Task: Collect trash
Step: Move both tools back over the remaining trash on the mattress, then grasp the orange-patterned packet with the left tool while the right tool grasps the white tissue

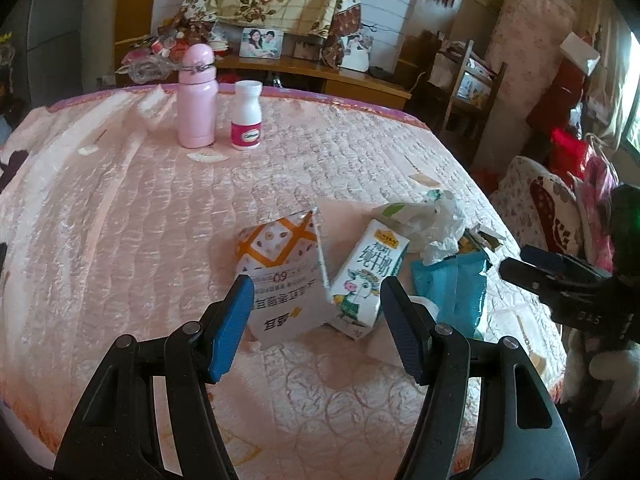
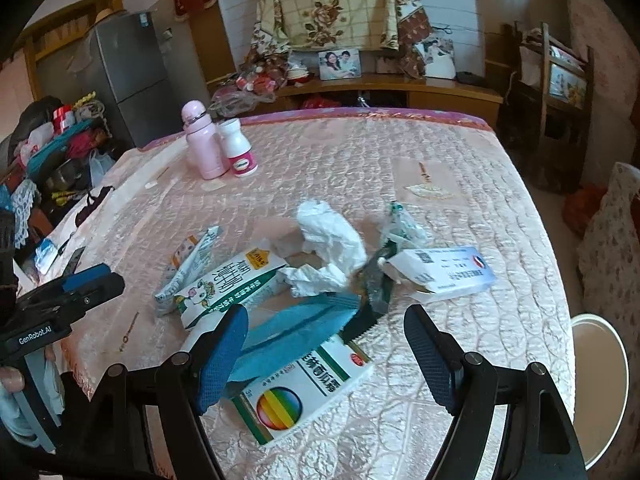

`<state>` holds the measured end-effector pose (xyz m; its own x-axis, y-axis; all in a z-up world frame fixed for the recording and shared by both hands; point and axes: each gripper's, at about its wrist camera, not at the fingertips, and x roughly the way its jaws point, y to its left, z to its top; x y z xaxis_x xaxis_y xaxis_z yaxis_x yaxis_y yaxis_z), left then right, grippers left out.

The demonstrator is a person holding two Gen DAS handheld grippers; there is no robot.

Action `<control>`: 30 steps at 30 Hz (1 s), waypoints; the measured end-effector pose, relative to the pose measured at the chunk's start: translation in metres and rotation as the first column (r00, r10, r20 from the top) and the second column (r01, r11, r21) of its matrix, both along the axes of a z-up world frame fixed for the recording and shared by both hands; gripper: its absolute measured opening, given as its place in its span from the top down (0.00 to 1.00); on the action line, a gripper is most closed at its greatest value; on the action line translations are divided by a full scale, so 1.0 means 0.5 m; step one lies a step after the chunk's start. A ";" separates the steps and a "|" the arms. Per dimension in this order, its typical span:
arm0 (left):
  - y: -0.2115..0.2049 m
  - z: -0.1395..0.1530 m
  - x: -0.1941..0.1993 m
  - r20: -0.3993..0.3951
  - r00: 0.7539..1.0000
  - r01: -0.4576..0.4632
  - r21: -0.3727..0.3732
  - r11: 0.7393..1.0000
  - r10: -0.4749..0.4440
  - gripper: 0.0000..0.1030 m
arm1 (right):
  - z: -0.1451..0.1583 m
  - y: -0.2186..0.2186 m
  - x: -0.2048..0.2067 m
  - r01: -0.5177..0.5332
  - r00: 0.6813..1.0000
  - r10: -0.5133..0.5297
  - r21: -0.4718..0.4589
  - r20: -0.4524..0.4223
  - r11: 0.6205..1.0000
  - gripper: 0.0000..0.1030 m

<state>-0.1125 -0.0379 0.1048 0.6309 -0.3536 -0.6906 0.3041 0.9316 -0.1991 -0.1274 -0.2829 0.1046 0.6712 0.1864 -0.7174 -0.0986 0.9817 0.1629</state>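
Two grippers hang over the trash heap on the pink quilted bed, both empty with jaws wide, probably spread ready for a first pick. Between the jaws of the right gripper [image 2: 326, 354] lies a white medicine box [image 2: 308, 392] with a rainbow disc, a blue wrapper [image 2: 296, 320] draped over its far end. The left gripper [image 1: 316, 316] frames an orange-patterned snack pouch [image 1: 282, 276] and a milk carton [image 1: 366, 276] leaning on each other. Just beyond the jaws sit crumpled white tissue [image 2: 330, 240] and a second white box [image 2: 444, 272]. Far past the heap, well apart, a pink flask [image 1: 197, 100] and white pill bottle [image 1: 247, 116] stand upright together, likely keepers rather than rubbish.
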 end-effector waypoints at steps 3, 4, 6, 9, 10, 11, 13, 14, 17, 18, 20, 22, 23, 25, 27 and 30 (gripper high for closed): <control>-0.013 0.002 0.002 0.008 1.000 0.008 0.011 1.000 -0.009 0.37 | -0.004 0.006 0.014 0.000 1.000 0.000 -0.010 -0.003 1.000 0.24; -0.015 0.002 0.004 0.008 1.000 0.007 0.015 1.000 -0.007 0.37 | -0.004 0.006 0.021 0.002 1.000 -0.002 -0.012 -0.002 1.000 0.24; -0.016 0.002 0.009 0.006 1.000 0.002 0.018 1.000 -0.002 0.37 | -0.003 0.006 0.031 0.003 1.000 -0.003 -0.012 -0.002 1.000 0.24; -0.014 0.003 0.017 0.008 1.000 -0.010 0.019 1.000 0.010 0.37 | -0.002 0.005 0.041 0.004 1.000 -0.004 -0.006 -0.001 1.000 0.24; -0.014 0.004 0.018 0.010 1.000 -0.012 0.020 1.000 0.012 0.37 | -0.001 0.005 0.043 0.003 1.000 -0.003 -0.004 0.001 1.000 0.24; -0.013 0.004 0.019 0.012 1.000 -0.014 0.021 1.000 0.014 0.37 | 0.000 0.006 0.044 0.002 1.000 -0.002 -0.003 0.003 1.000 0.24; -0.013 0.005 0.022 0.014 1.000 -0.017 0.025 1.000 0.017 0.37 | -0.001 0.008 0.049 -0.001 1.000 0.001 -0.006 0.003 1.000 0.24; -0.013 0.004 0.024 0.013 1.000 -0.018 0.028 0.999 0.018 0.37 | -0.003 0.009 0.050 -0.003 1.000 0.003 -0.008 0.003 1.000 0.24; -0.014 0.000 0.031 0.007 1.000 -0.019 0.029 0.999 0.019 0.37 | -0.007 0.010 0.059 -0.004 1.000 0.004 -0.013 -0.001 1.000 0.24; -0.014 -0.001 0.032 0.006 1.000 -0.018 0.029 0.999 0.018 0.37 | -0.009 0.009 0.061 -0.003 1.000 0.003 -0.012 -0.004 1.000 0.24; -0.015 -0.003 0.037 0.004 1.000 -0.017 0.031 0.999 0.017 0.37 | -0.014 0.008 0.068 -0.003 1.000 0.003 -0.009 -0.009 1.000 0.24; -0.015 -0.006 0.041 -0.001 1.000 -0.016 0.032 0.999 0.016 0.37 | -0.016 0.008 0.074 -0.008 1.000 0.008 -0.011 -0.010 1.000 0.24; -0.015 -0.008 0.042 -0.004 1.000 -0.016 0.031 0.999 0.016 0.37 | -0.017 0.009 0.077 -0.015 1.000 0.014 -0.015 -0.009 1.000 0.24; -0.013 -0.010 0.046 -0.008 1.000 -0.017 0.030 0.999 0.017 0.37 | -0.021 0.010 0.085 -0.031 1.000 0.030 -0.024 -0.005 0.999 0.24; -0.010 -0.012 0.048 -0.010 1.000 -0.018 0.027 0.999 0.018 0.37 | -0.025 0.010 0.095 -0.039 0.999 0.039 -0.023 -0.010 0.999 0.24; -0.005 -0.017 0.057 -0.021 1.000 -0.021 0.023 1.000 0.022 0.37 | -0.034 0.007 0.113 -0.045 0.999 0.044 -0.021 -0.016 0.999 0.24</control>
